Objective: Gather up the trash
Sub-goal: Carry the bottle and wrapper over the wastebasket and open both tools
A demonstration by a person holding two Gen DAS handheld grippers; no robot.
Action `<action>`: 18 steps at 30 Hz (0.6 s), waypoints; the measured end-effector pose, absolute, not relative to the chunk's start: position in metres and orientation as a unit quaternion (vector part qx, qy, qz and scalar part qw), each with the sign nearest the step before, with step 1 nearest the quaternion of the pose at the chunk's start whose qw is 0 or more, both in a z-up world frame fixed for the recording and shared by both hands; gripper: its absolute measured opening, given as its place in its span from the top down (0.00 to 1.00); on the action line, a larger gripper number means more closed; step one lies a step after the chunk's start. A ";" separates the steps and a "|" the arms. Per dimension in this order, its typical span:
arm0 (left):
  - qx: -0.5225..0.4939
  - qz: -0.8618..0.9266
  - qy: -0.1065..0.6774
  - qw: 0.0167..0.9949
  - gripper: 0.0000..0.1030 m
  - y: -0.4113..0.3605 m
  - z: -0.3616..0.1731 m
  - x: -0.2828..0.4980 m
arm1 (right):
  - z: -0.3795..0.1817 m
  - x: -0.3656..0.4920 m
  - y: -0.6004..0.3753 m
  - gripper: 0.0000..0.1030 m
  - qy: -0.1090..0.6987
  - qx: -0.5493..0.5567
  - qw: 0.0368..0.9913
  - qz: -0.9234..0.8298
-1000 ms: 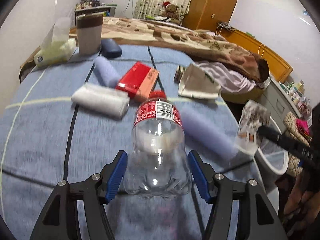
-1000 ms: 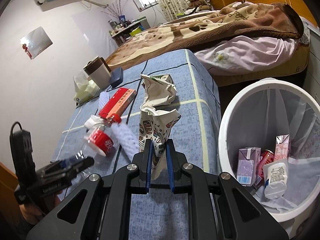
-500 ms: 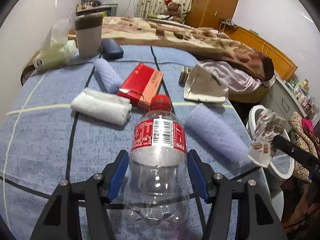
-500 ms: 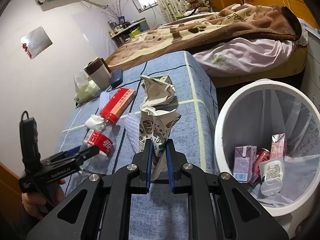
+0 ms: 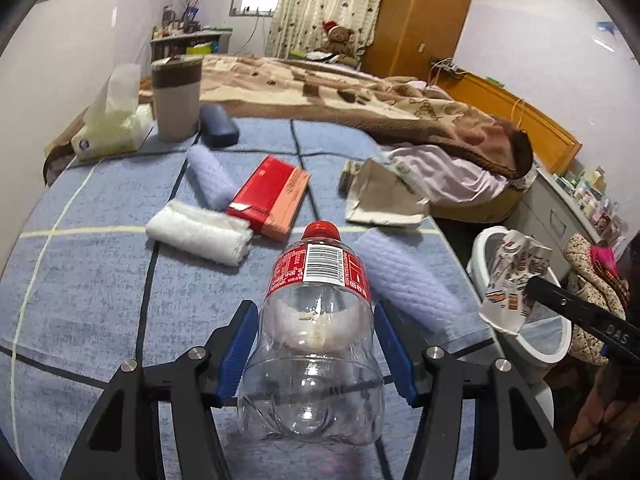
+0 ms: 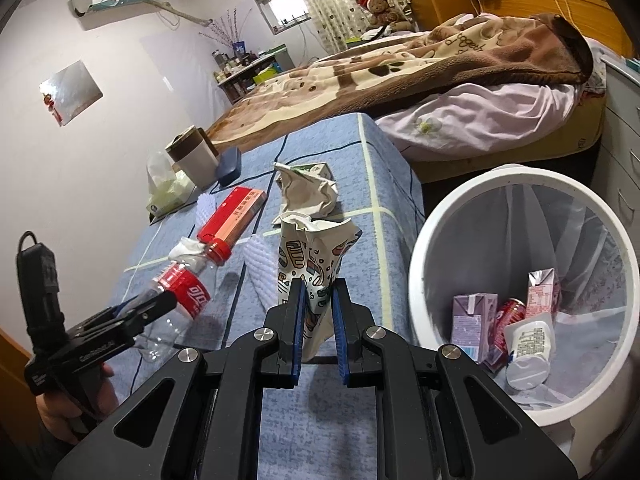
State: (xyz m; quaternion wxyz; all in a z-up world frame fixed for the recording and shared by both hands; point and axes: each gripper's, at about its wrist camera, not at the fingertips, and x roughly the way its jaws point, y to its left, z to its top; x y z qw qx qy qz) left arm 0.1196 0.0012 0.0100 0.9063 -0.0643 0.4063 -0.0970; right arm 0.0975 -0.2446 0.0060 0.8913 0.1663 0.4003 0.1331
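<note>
Plastic bottle (image 5: 316, 344) clamped between left tongs (image 5: 316, 354), cap pointing away.

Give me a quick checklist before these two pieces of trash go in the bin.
1. Right gripper shut on crumpled paper cup: ok.
2. Left gripper shut on plastic bottle: ok.
3. Bottle cap on: ok.
4. White bin mouth open, room above the cartons: ok.
5. Cup above the bin's mouth: not ok, beside it in the right wrist view.
6. Bottle fully off the blue cloth: cannot tell.
</note>
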 end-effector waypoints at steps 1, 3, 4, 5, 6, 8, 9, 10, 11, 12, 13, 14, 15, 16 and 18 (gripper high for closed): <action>-0.061 -0.099 0.404 0.907 0.42 -0.001 0.011 0.119 | 0.006 0.097 -0.245 0.87 0.400 0.166 0.892 0.132; -0.063 -0.102 0.406 0.906 0.42 -0.003 0.011 0.118 | 0.007 0.096 -0.246 0.87 0.399 0.166 0.892 0.129; -0.064 -0.104 0.405 0.906 0.42 -0.004 0.012 0.118 | 0.007 0.095 -0.247 0.87 0.399 0.167 0.893 0.128; -0.064 -0.104 0.403 0.907 0.42 -0.005 0.013 0.117 | 0.007 0.095 -0.248 0.87 0.398 0.167 0.893 0.127; -0.063 -0.105 0.401 0.908 0.42 -0.006 0.015 0.116 | 0.008 0.095 -0.249 0.87 0.398 0.167 0.893 0.126; -0.065 -0.110 0.396 0.909 0.42 -0.009 0.019 0.115 | 0.008 0.095 -0.252 0.87 0.396 0.169 0.894 0.122; -0.064 -0.112 0.394 0.910 0.42 -0.010 0.021 0.115 | 0.009 0.095 -0.253 0.87 0.395 0.170 0.895 0.120; -0.063 -0.115 0.392 0.911 0.42 -0.013 0.023 0.114 | 0.009 0.094 -0.255 0.87 0.394 0.172 0.895 0.118; -0.061 -0.119 0.390 0.911 0.42 -0.016 0.025 0.114 | 0.009 0.093 -0.256 0.87 0.393 0.172 0.896 0.117; -0.060 -0.122 0.388 0.911 0.42 -0.019 0.026 0.114 | 0.010 0.092 -0.258 0.87 0.391 0.174 0.897 0.114; -0.057 -0.128 0.387 0.911 0.42 -0.024 0.028 0.114 | 0.010 0.091 -0.259 0.87 0.390 0.174 0.897 0.113; -0.056 -0.132 0.386 0.911 0.42 -0.028 0.029 0.114 | 0.011 0.090 -0.262 0.87 0.389 0.175 0.898 0.109; -0.054 -0.137 0.386 0.911 0.42 -0.032 0.031 0.115 | 0.011 0.090 -0.264 0.87 0.388 0.176 0.898 0.106; -0.051 -0.144 0.385 0.910 0.42 -0.038 0.032 0.115 | 0.012 0.089 -0.268 0.87 0.386 0.179 0.899 0.101; -0.046 -0.159 0.385 0.908 0.42 -0.052 0.033 0.117 | 0.012 0.087 -0.275 0.87 0.384 0.182 0.900 0.094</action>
